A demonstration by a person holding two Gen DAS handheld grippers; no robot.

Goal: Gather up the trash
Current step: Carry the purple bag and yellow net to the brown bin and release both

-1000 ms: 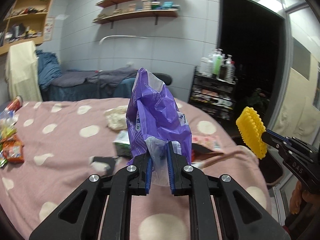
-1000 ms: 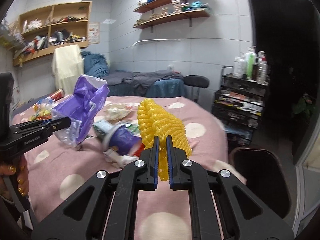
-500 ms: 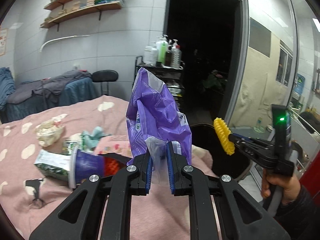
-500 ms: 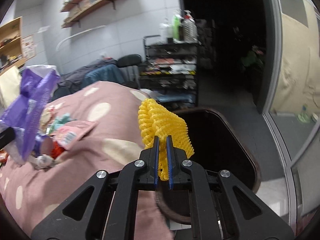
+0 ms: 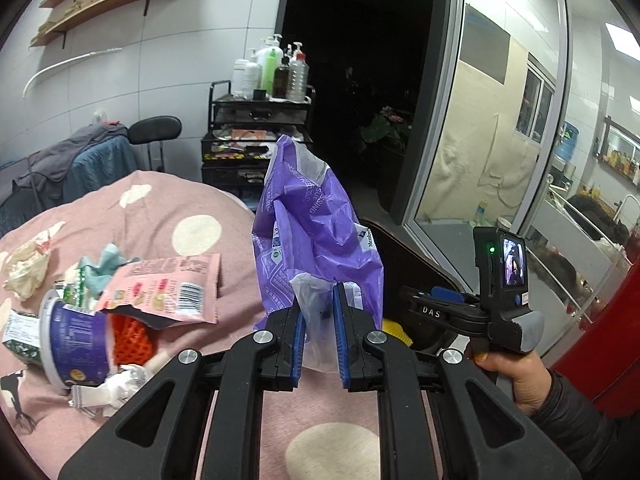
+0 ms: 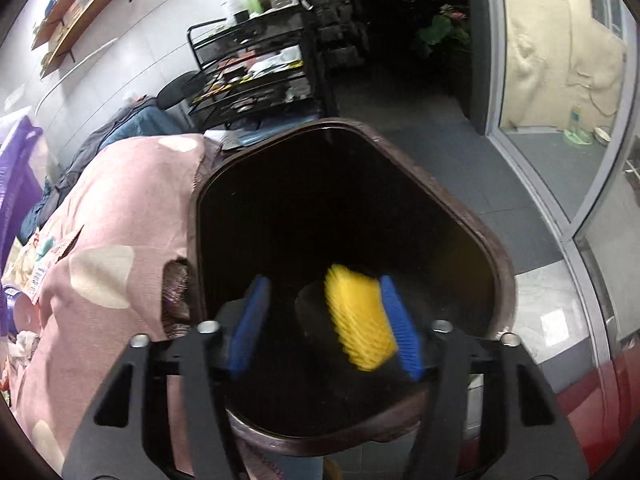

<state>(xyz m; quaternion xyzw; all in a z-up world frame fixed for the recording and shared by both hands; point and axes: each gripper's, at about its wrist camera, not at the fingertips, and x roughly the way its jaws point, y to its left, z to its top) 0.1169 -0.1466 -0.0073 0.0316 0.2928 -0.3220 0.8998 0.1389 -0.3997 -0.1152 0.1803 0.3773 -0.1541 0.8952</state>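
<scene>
Right gripper (image 6: 324,324) has swung over the bin (image 6: 496,248), fingers opening beside yellow netting (image 6: 360,320); left gripper (image 5: 318,334) clamps purple bag (image 5: 316,240).

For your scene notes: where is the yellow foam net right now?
In the right wrist view, the yellow foam net lies against the right finger of the opening right gripper, over the dark brown trash bin.
</scene>
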